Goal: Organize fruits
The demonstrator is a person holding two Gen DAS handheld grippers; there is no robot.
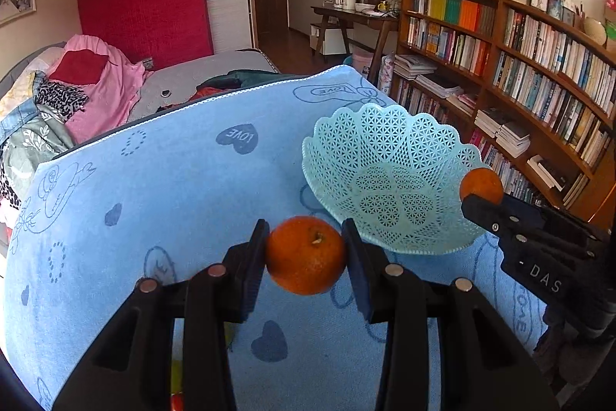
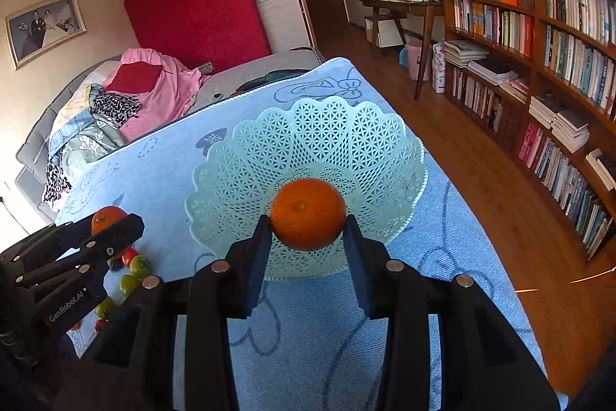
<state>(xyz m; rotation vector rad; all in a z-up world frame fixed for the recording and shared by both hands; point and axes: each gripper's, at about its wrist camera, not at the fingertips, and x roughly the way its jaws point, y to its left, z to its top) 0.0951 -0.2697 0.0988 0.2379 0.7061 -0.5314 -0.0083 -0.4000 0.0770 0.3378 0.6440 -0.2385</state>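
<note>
An orange (image 1: 306, 255) with its stem nub facing up sits clamped in my left tool (image 1: 306, 257), raised over the blue towel-covered tabletop (image 1: 173, 187) just short of the pale green lattice basket (image 1: 389, 176). A second orange (image 2: 308, 214) is pinched in my right tool (image 2: 308, 218) above the basket's near rim, its bowl tilted and bare inside. Small green and red fruits (image 2: 133, 270) lie clustered on the cloth to the basket's left.
</note>
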